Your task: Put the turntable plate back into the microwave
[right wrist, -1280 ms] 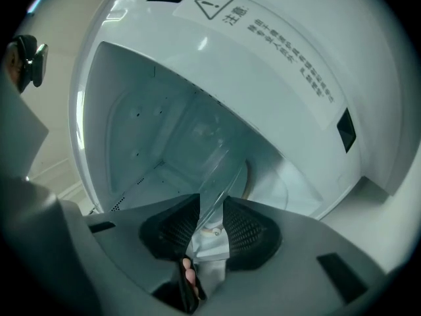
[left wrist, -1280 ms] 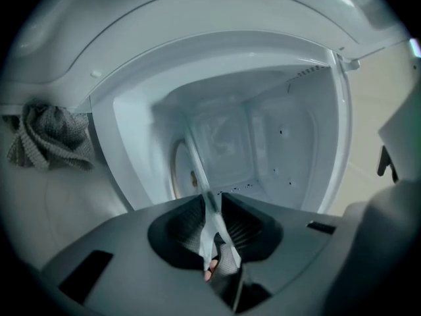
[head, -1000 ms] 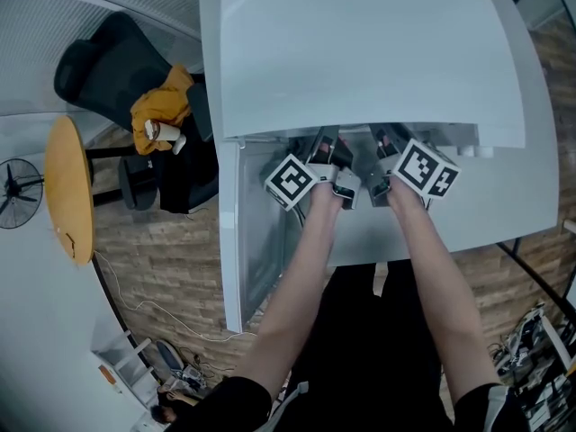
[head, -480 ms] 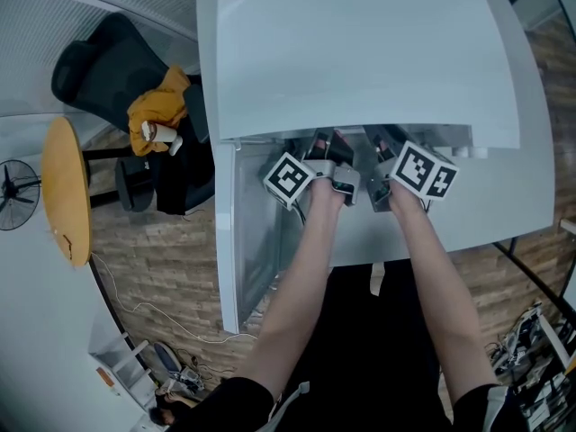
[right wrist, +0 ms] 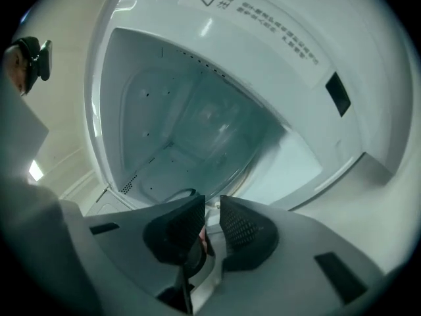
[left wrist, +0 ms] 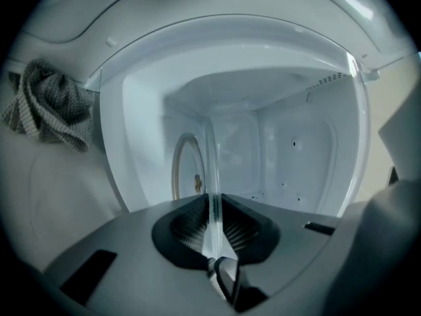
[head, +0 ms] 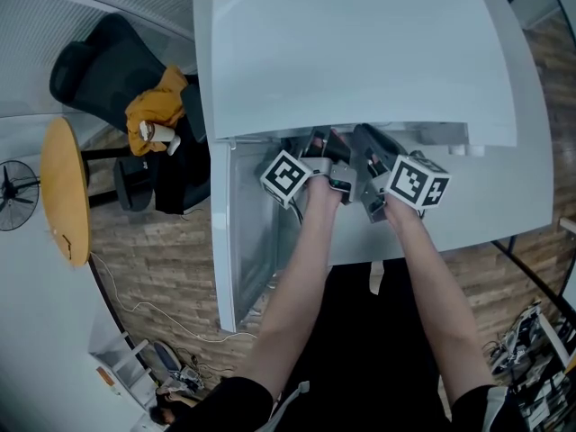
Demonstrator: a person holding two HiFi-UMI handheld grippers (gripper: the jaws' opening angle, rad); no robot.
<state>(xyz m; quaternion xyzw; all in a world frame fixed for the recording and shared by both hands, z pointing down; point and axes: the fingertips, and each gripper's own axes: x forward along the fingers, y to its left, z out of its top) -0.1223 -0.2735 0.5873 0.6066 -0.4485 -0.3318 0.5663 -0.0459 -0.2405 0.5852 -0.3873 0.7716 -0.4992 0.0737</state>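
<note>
The turntable plate (left wrist: 210, 170), clear glass, stands on edge inside the white microwave (head: 360, 52). My left gripper (left wrist: 212, 210) is shut on its rim, and the glass rises straight up from between the pads. In the right gripper view the plate (right wrist: 217, 130) fills the cavity as a pale disc. Its rim runs down into the narrow gap of my right gripper (right wrist: 212, 206), whose jaws have just been closing and now pinch it. From the head view both grippers, left (head: 319, 147) and right (head: 364, 147), reach side by side under the microwave's top edge.
The microwave door (head: 234, 241) hangs open at the left of the opening. A grey cloth (left wrist: 46, 104) lies outside the cavity on the left. Beyond it are a dark chair with a yellow garment (head: 157, 106), a round wooden table (head: 67, 187) and a fan (head: 18, 192).
My right gripper has shifted a little left and toward me, and its marker cube has turned. The left gripper stays where it was, with the plate in it.
</note>
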